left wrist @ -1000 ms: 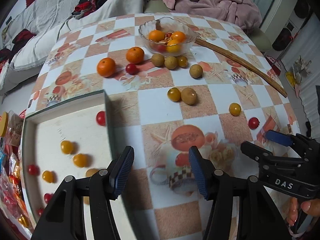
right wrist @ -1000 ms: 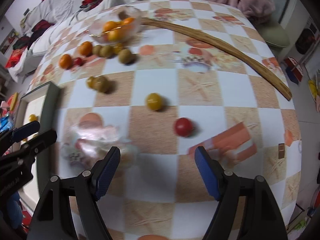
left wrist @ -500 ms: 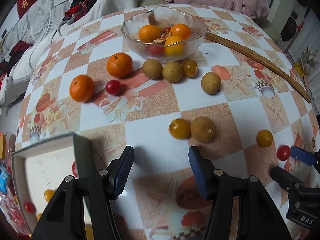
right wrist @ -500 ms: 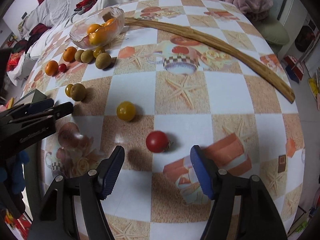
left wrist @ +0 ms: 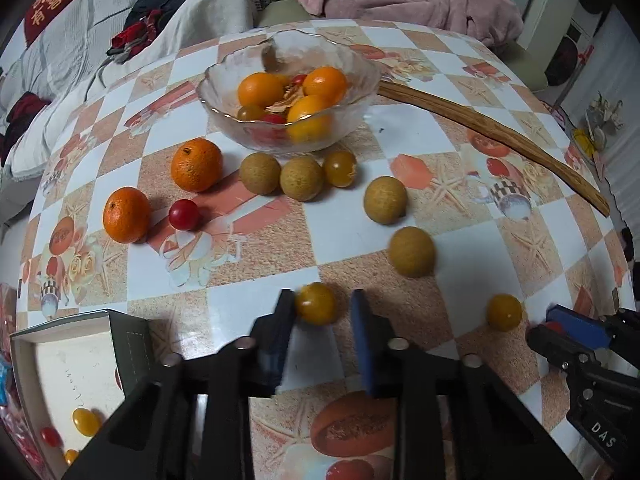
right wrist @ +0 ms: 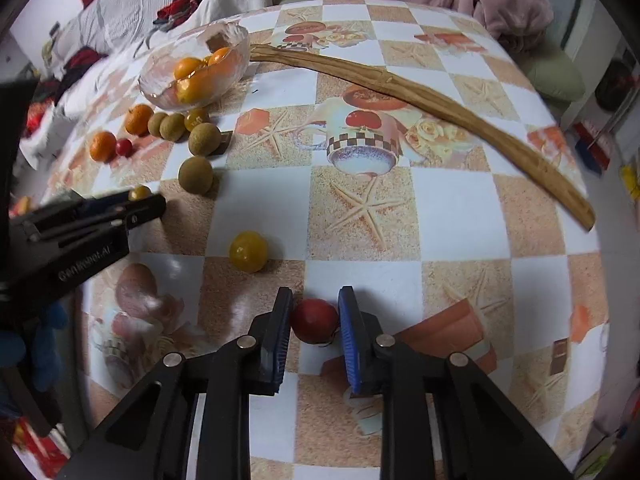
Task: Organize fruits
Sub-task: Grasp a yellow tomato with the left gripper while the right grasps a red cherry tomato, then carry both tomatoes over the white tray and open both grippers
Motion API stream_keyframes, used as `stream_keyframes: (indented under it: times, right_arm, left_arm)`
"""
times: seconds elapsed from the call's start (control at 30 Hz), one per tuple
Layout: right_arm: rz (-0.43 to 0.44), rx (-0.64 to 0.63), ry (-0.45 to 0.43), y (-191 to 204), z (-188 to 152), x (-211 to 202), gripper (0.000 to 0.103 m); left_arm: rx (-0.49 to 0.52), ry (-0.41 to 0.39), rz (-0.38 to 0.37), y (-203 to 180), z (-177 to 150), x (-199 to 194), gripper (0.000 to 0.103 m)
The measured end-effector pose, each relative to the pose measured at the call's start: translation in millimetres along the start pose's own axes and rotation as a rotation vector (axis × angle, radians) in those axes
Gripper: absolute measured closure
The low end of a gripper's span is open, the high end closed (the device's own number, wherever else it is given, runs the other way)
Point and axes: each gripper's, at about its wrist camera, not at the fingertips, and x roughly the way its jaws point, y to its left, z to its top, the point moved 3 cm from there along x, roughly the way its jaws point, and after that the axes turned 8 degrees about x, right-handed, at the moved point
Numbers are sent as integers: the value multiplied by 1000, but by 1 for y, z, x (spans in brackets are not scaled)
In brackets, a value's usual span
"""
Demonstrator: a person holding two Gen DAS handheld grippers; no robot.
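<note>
My left gripper (left wrist: 322,308) is closing around a yellow cherry tomato (left wrist: 316,303) on the table; the left pad touches it and the right pad stands a little off. My right gripper (right wrist: 314,318) has its pads on both sides of a red cherry tomato (right wrist: 314,321). A glass bowl (left wrist: 224,88) at the back holds oranges and tomatoes. Two oranges (left wrist: 196,165), a red tomato (left wrist: 184,215), several longans (left wrist: 385,200) and yellow tomatoes (left wrist: 504,312) lie loose on the table.
A white box (left wrist: 60,356) with several cherry tomatoes sits at the front left edge. A long wooden stick (right wrist: 440,108) lies across the back right of the table. Bedding and clothes lie beyond the table.
Both grippers moved forward and narrowed: the left one came up to the yellow tomato, the right one closed around the red tomato.
</note>
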Motion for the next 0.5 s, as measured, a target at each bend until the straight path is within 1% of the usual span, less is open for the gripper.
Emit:
stream_keyframes:
  times: [0.13, 0.3, 0.5]
  right_arm:
    - [44, 35, 11, -4, -3, -5, 77]
    - [56, 38, 25, -3, -9, -10, 77]
    - [64, 27, 30, 7, -11, -15, 77]
  left_arm:
    - [-21, 1, -41, -2, -4, -4, 80]
    - [-53, -6, -69, 0, -14, -16, 80]
    - [-98, -19, -80, 11, -27, -34, 80]
